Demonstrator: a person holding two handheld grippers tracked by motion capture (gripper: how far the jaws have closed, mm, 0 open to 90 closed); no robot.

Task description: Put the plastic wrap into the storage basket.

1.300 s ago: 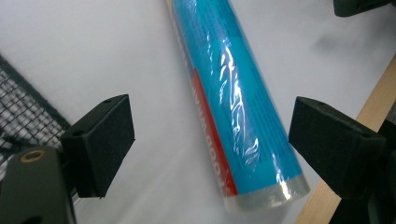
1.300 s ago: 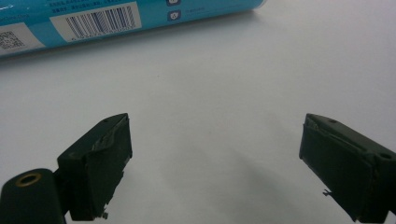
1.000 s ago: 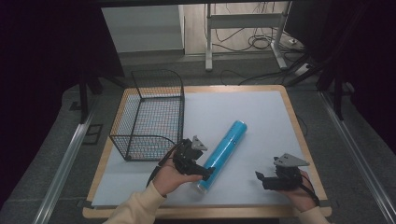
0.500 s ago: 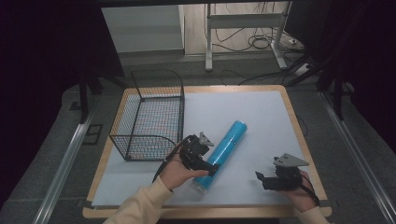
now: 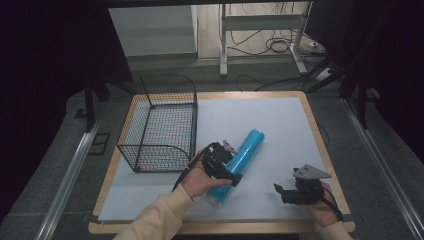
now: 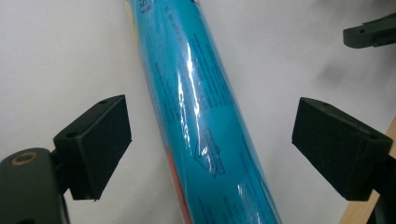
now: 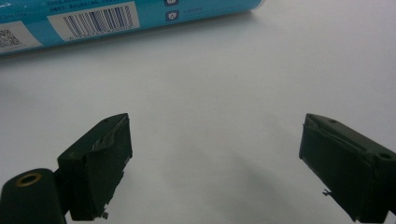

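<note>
Early stage: long cyan plastic-wrapped tube (image 5: 239, 164) lies flat on white-covered tabletop (image 5: 280, 125), ungrasped. Left tool (image 6: 208, 140) straddles it, jaws just opened wider, pads clear. Right tool (image 7: 215, 163) spread, empty. Black wire basket (image 5: 162, 122) nearby; gripping and lifting remain.

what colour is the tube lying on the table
Bright blue, glossy with small printed text; the tube shows best in the left gripper view.

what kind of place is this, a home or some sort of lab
Most likely a lab or test workspace, not a home: a wooden table with a pale mat, dark curtains along the sides, loose cables on the floor beyond, and metal rails flanking the table.
</note>
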